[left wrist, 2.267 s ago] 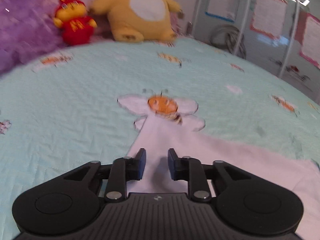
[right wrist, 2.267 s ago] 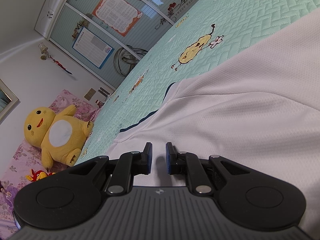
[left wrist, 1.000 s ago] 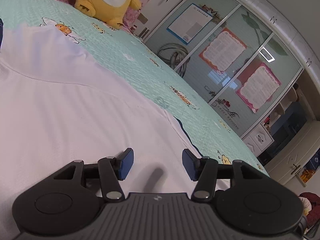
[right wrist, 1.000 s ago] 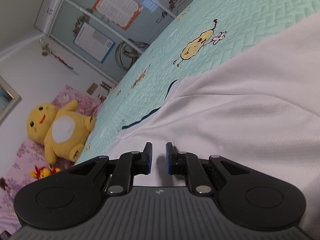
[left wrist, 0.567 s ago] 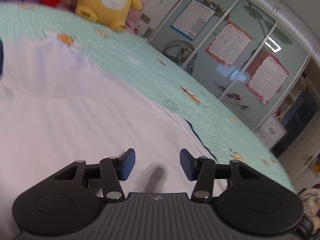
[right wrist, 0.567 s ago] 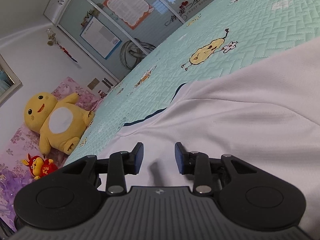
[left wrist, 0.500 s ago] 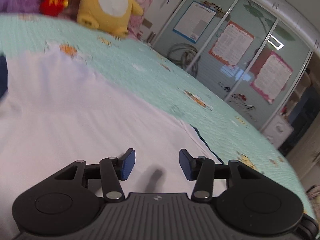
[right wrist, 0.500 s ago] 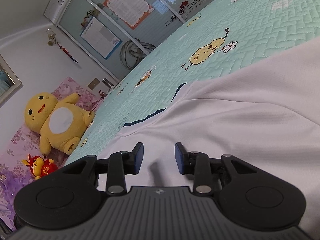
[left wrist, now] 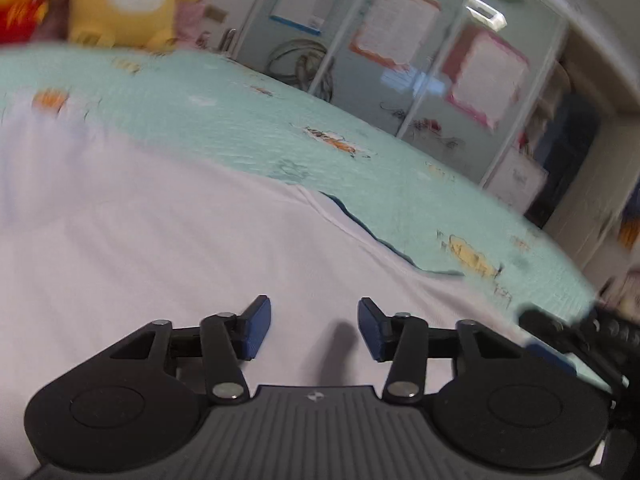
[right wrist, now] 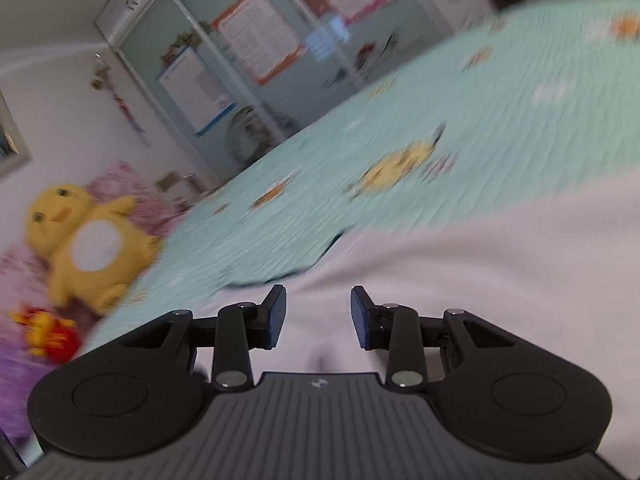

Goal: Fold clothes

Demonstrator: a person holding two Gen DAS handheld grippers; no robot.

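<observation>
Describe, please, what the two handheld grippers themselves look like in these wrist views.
Both look alike. The left claw and right claw each have black linkage arms with silver pivot pins, blue pads on the fingers, and a ribbed dark grey body bearing a small pale logo, flanked by two round black housings.

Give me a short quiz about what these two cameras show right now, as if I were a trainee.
1. True or false: the left gripper is clamped on the white shirt.
2. What is the shirt lying on? A) a wooden table B) a green bedspread C) a chair
3. Fill in: the big soft toy by the pillows is coloured ____.

Key
1. False: its jaws stand apart with nothing between them, as do those of the right gripper.
2. B
3. Yellow
</observation>
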